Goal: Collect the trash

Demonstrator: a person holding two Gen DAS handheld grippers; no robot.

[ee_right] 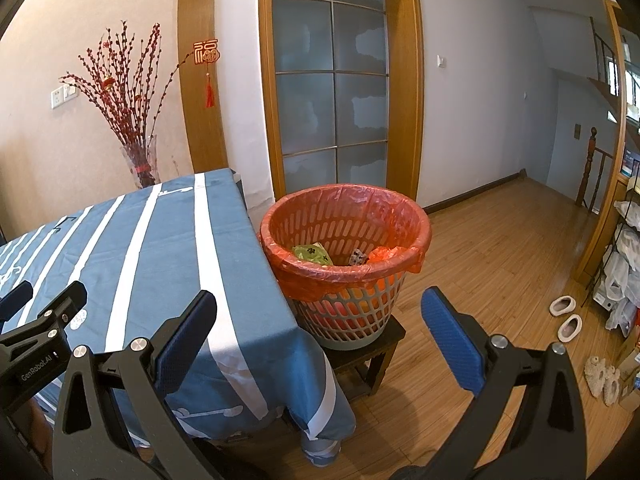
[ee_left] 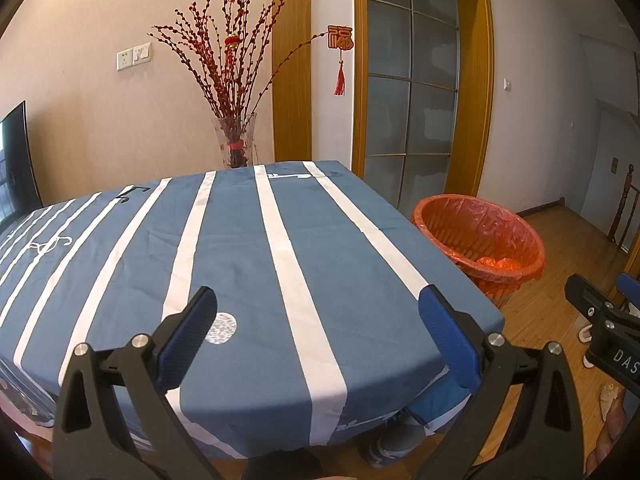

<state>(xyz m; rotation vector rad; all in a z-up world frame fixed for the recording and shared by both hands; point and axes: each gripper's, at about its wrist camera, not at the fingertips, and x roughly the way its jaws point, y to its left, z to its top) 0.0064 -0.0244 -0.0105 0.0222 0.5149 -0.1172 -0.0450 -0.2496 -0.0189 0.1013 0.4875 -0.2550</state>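
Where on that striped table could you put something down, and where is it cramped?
The tablecloth is bare from the vase at its far edge to the open left tool near the front. The cramped spot is the table's right edge, where the lined trash basket on its stool sits close against the cloth.

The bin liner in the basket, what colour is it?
Orange-red, translucent plastic; the bin liner shows best in the right wrist view.

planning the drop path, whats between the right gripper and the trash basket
Nothing solid: in the right wrist view, only open air above a dark wooden stool and floor separates the open right gripper from the red-lined trash basket.
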